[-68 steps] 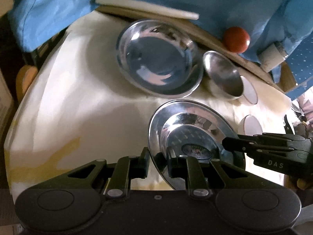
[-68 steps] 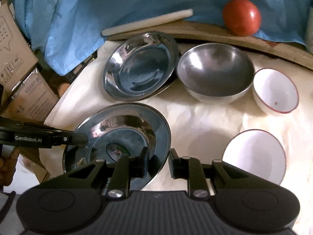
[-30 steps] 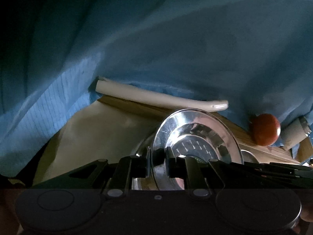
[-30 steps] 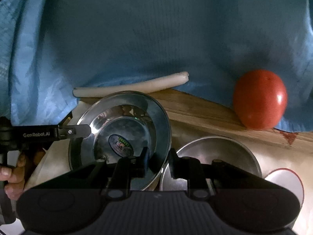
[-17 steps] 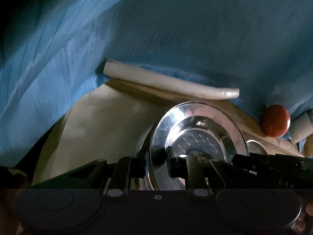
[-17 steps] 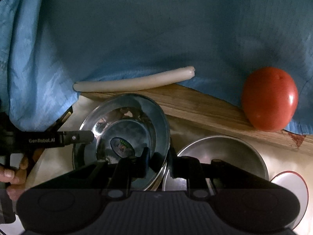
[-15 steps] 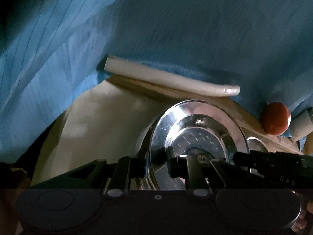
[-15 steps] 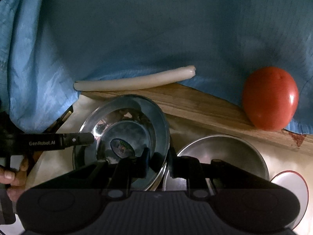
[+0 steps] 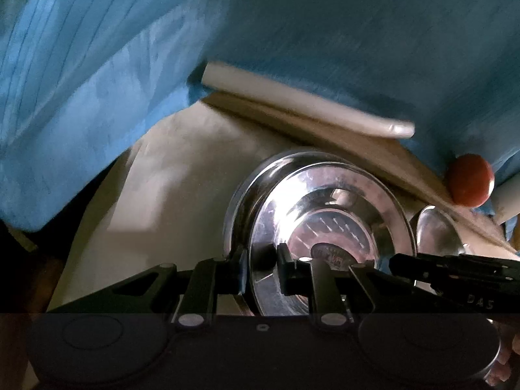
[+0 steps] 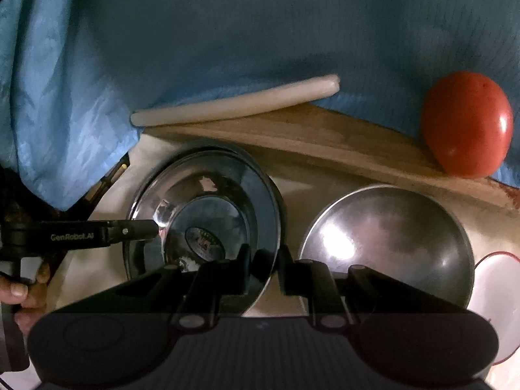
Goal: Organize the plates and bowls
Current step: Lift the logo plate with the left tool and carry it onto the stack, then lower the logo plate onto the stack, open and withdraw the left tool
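Hanging as a backdrop across the whole far side: a blue cloth (image 10: 260, 32), its lower edge draping onto a wooden board (image 10: 325, 136) bearing a white stick (image 10: 234, 104) and a tomato (image 10: 466, 123). Lying under everything, a cream table cover (image 9: 169, 201), bare and roomy toward its left edge, crowded to the right. Hovering just over a second steel plate (image 9: 235, 208), near the board: the steel plate (image 10: 227, 195) with a round sticker at its centre, print too small to read. Sitting empty just right of it, a steel bowl (image 10: 386, 237), then a red-rimmed white bowl (image 10: 497, 292), also empty. Pinching the plate's left rim, the left gripper (image 9: 260, 268); pinching its right rim, the right gripper (image 10: 265, 268). Reading "GenRobot.AI" along the left gripper's finger.
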The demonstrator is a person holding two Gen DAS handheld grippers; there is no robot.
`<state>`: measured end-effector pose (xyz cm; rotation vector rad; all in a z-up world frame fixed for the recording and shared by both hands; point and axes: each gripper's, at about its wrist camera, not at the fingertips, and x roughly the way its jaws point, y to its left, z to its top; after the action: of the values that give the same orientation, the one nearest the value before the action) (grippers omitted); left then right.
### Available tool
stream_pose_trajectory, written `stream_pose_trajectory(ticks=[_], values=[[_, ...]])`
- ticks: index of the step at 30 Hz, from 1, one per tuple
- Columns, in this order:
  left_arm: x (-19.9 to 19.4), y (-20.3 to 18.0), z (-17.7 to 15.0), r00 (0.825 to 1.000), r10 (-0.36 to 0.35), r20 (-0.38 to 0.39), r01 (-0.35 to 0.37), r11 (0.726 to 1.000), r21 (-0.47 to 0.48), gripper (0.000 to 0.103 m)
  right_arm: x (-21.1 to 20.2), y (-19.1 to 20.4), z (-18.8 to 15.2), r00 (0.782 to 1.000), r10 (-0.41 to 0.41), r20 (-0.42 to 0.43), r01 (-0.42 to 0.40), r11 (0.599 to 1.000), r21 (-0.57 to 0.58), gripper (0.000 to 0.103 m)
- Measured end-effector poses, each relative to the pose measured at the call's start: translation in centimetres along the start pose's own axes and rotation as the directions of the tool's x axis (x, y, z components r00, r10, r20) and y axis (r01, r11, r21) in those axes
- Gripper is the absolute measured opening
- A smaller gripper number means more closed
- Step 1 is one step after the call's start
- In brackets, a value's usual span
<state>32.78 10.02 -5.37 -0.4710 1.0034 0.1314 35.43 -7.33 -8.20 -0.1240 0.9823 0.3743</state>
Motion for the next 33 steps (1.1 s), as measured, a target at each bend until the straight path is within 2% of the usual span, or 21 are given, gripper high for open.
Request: stream_pose_trajectory(ticks=[11, 18, 24, 27, 33], values=[[-0.5, 0.6, -0.7, 1.000, 0.015, 0.008, -0.015, 1.000, -0.019, 0.020, 0.4, 0.8, -0.4, 1.000, 0.002, 0.005, -0.001, 1.000, -0.018, 0.020], [-0.5, 0.2, 0.2, 0.998, 0.045, 0.041, -0.045, 0.999, -0.004, 0.020, 0.6, 1.2, -0.1, 0.999, -0.028, 0.025, 0.029, 0.998, -0.049, 0.021], [-0.6, -0.4, 0.0, 0.996, 0.080, 0.039, -0.081, 0.996, 0.022, 0.020, 0.7, 2.0, -0.6, 0.997, -0.067, 0.026, 0.069, 0.994, -0.089, 0.023], [-0.7, -0.6, -0.2, 0.995, 0.089, 0.040, -0.090, 0.995, 0.038, 0.020, 1.0, 2.1, -1.0, 0.997, -0.077, 0.020, 0.079, 0.992, -0.095, 0.026], [-0.8, -0.7, -0.9, 0.995, 0.090, 0.045, -0.092, 0.995, 0.049, 0.022, 1.3, 2.3, -2.0, 0.997, -0.070, 0.013, 0.071, 0.993, -0.098, 0.040]])
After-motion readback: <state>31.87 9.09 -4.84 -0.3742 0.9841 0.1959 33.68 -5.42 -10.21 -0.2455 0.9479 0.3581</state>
